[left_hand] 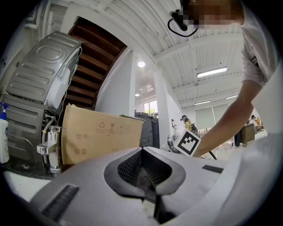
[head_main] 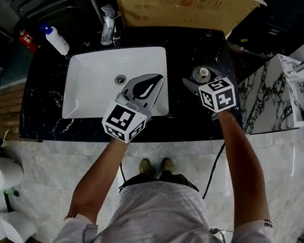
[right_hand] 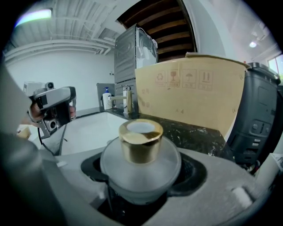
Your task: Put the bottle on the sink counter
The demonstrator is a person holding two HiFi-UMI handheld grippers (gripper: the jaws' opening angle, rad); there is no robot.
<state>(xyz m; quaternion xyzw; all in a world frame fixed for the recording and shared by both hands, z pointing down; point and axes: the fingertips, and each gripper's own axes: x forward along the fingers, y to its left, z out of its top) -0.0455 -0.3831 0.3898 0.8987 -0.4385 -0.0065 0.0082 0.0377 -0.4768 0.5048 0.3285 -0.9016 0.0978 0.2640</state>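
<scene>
A small round frosted bottle [right_hand: 140, 162] with a gold cap [right_hand: 140, 139] sits between the jaws of my right gripper [right_hand: 141, 181], which is shut on it. In the head view the bottle [head_main: 203, 73] and right gripper [head_main: 199, 81] are over the black marble sink counter [head_main: 190, 115], just right of the white basin [head_main: 98, 81]. Whether the bottle's base touches the counter is hidden. My left gripper [head_main: 146, 87] hangs over the basin's right half, shut with nothing in it; its closed tips [left_hand: 142, 152] point toward the back wall.
A cardboard box [head_main: 182, 5] stands against the back of the counter. A chrome faucet [head_main: 108, 25] is behind the basin, and a white bottle with a blue top [head_main: 56, 39] stands at the counter's back left. A black appliance [right_hand: 258, 128] is at the right.
</scene>
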